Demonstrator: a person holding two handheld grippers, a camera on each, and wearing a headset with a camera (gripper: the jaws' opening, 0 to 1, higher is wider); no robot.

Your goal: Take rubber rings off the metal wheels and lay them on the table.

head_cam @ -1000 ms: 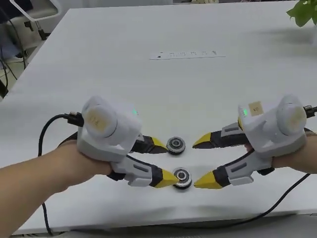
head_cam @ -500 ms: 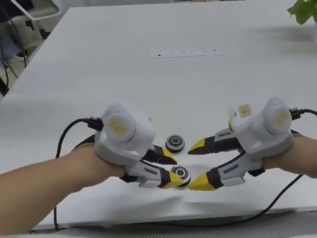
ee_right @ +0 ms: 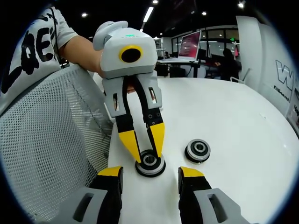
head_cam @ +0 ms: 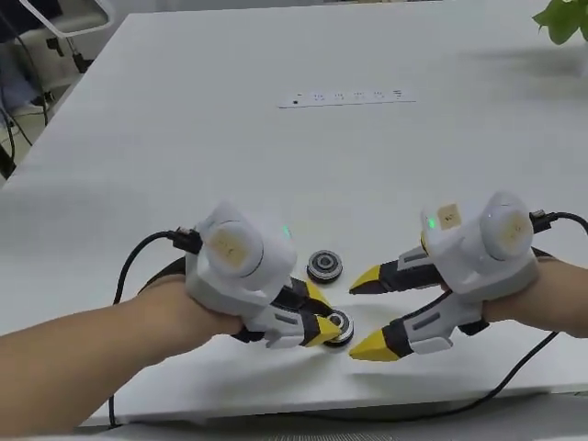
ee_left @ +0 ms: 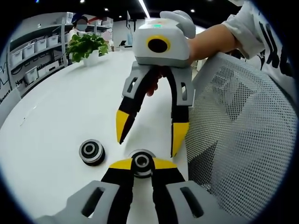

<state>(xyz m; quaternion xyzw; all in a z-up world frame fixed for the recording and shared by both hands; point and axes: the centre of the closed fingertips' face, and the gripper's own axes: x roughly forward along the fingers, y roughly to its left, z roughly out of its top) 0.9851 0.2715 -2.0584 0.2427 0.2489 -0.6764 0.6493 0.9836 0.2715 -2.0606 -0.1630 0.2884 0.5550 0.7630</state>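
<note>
Left tool: the left tool (head_cam: 323, 323) has its yellow-tipped jaws pressed in on the near wheel (head_cam: 338, 327). In the left gripper view one tip sits on either side of it.
Right tool: the right tool (head_cam: 358, 317) is spread wide and holds nothing. Its jaws point across at the left tool, with the lower tip just beside the near wheel and the upper tip near the far wheel (head_cam: 324, 265).
Near wheel: it lies flat on the tabletop (head_cam: 230, 147) close to the front edge, between the two tools. In the right gripper view it sits just ahead of that tool's own parted tips.
Far wheel: it lies flat just behind the near wheel, apart from it, and neither tool touches it.
Rubber ring: a dark rubber ring (ee_left: 84, 150) sits on the far wheel. The near wheel shows the same dark band around its hub.
Hands: a bare hand wraps the body of each tool, with the forearms coming in from the lower corners of the head view.
Cable: a black cable (head_cam: 138, 260) loops from the back of the left tool over the tabletop, and another trails from the right tool.
Tabletop: it is white and plain, with a power strip (head_cam: 347, 96) lying flat well beyond the wheels.
Farther out: a green plant (head_cam: 564, 20) stands at the far right corner, and a white mesh chair (ee_left: 233, 126) is just beside the front edge.
</note>
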